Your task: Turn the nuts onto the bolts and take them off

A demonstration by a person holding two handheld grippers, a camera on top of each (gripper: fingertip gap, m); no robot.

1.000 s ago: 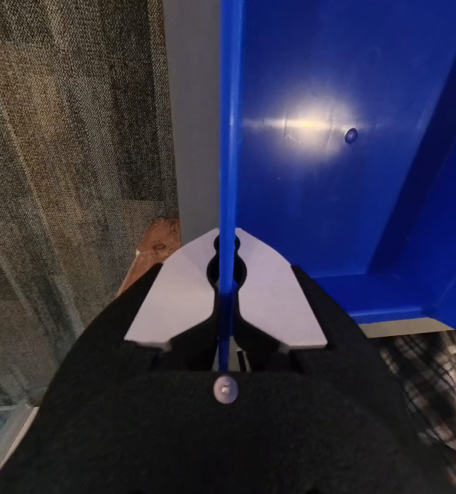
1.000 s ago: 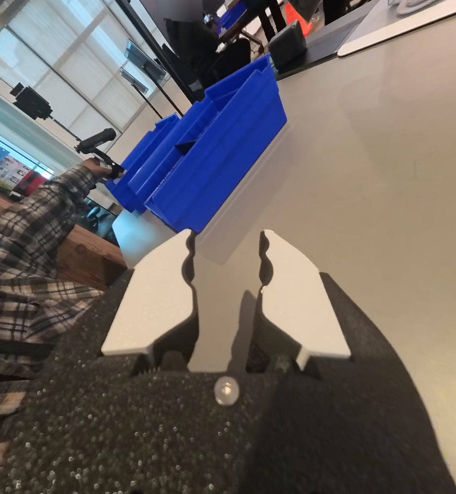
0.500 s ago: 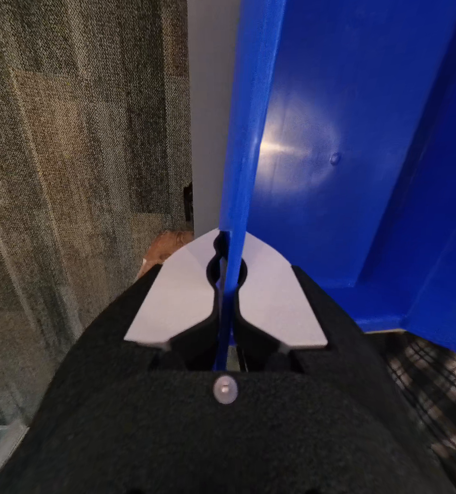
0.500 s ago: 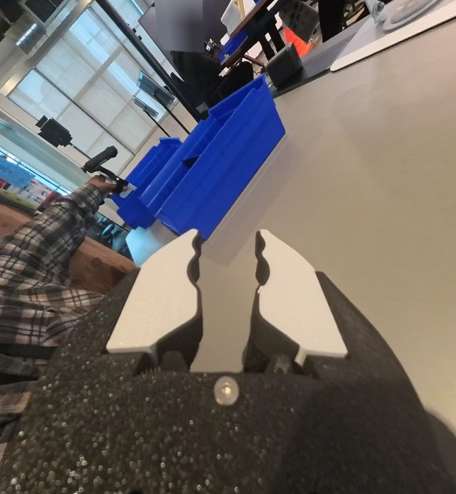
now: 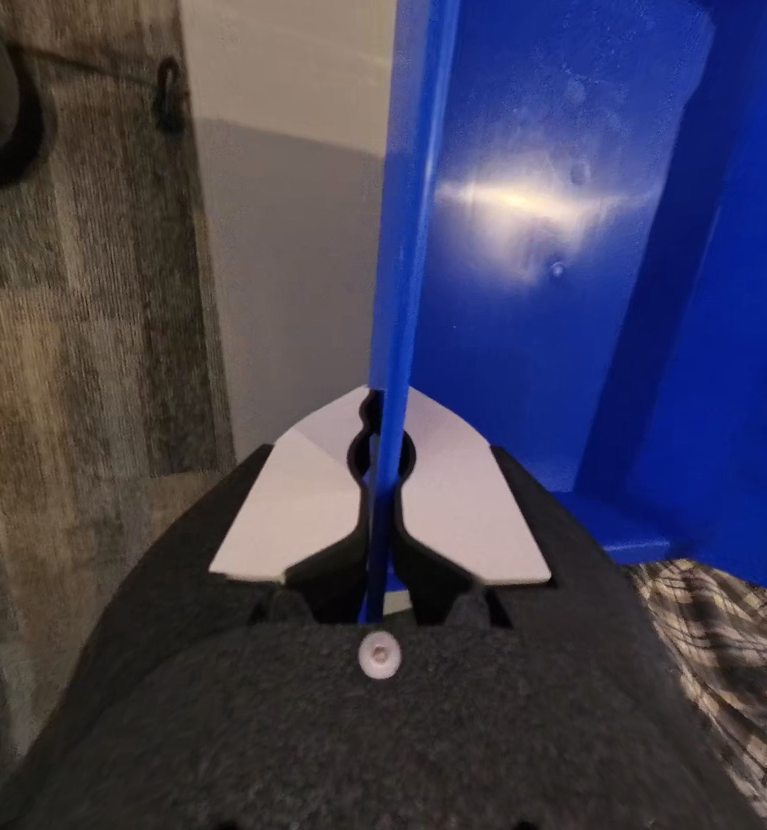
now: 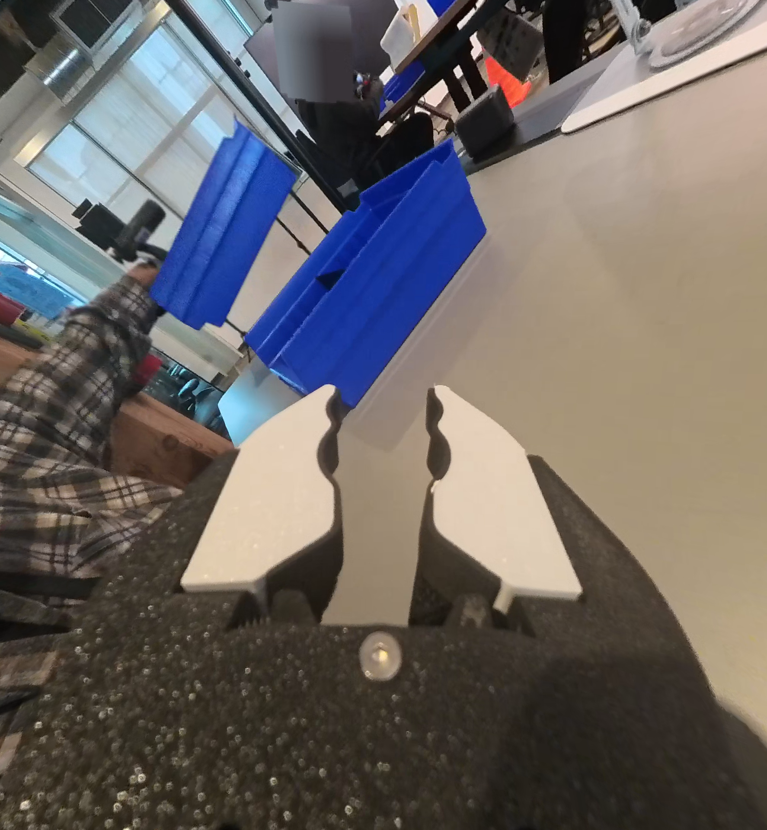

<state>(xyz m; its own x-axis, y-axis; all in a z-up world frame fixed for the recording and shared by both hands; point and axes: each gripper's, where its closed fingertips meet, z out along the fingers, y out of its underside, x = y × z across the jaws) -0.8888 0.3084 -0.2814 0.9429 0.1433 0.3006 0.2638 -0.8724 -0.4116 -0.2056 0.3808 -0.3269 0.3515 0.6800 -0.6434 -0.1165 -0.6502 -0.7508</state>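
Observation:
My left gripper (image 5: 384,399) is shut on the thin side wall of a blue plastic bin (image 5: 543,251); the bin's inside looks empty. In the right wrist view that same blue bin (image 6: 224,242) hangs tilted in the air above the table's far-left end, beside a plaid sleeve (image 6: 58,449). My right gripper (image 6: 381,395) is open and empty, low over the grey table (image 6: 642,359). A second blue bin (image 6: 372,287) stands on the table just beyond its fingertips. No nuts or bolts show in either view.
Carpet floor (image 5: 71,314) lies left of the table edge in the left wrist view. A wooden box (image 6: 166,444) sits below the table's left end. A white mat (image 6: 687,76), a dark block (image 6: 485,116) and an orange cone (image 6: 505,81) lie at the far end. My hands' fingertips stand some 70 centimetres from each other.
The left gripper has lifted its blue bin off the table and tilted it up, away from the second bin. The right gripper stayed open and its view tilted slightly.

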